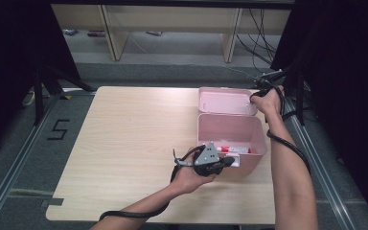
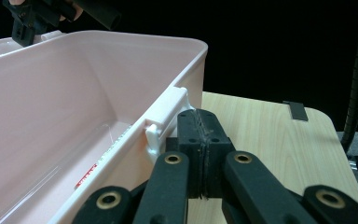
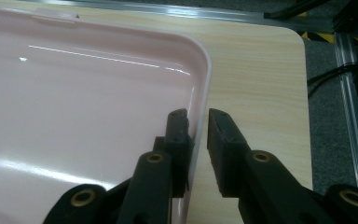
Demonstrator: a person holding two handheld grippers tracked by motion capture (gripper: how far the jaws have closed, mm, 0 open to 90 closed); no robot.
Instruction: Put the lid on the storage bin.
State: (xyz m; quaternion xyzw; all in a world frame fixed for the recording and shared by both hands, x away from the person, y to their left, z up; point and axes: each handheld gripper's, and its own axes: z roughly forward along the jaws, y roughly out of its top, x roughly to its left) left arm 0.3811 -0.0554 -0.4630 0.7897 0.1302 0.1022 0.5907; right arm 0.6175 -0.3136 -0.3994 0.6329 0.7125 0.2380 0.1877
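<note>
**Box braced at the front, lid rim between the far jaws**

Nearest the person, at about 6 o'clock of the pink box [image 1: 230, 132], the left gripper [image 1: 230, 162] rests against the front wall beside the white latch [image 2: 165, 119]; its jaws are pressed together with nothing between them. Inside the box lies a small white item with red print [image 1: 234, 149]. The box sits on the wooden table [image 1: 134, 139] toward its right edge. Farther off, at 12 o'clock of the box, the lid [image 1: 225, 100] lies folded back and open. At the lid's 3 o'clock corner the right gripper [image 3: 198, 126] straddles the rim, jaws apart, one inside and one outside. The step in hand looks like taking hold of the lid to close it. The next move likely calls for pinching the rim, then swinging the lid toward the front latch while the left gripper steadies the box.
</note>
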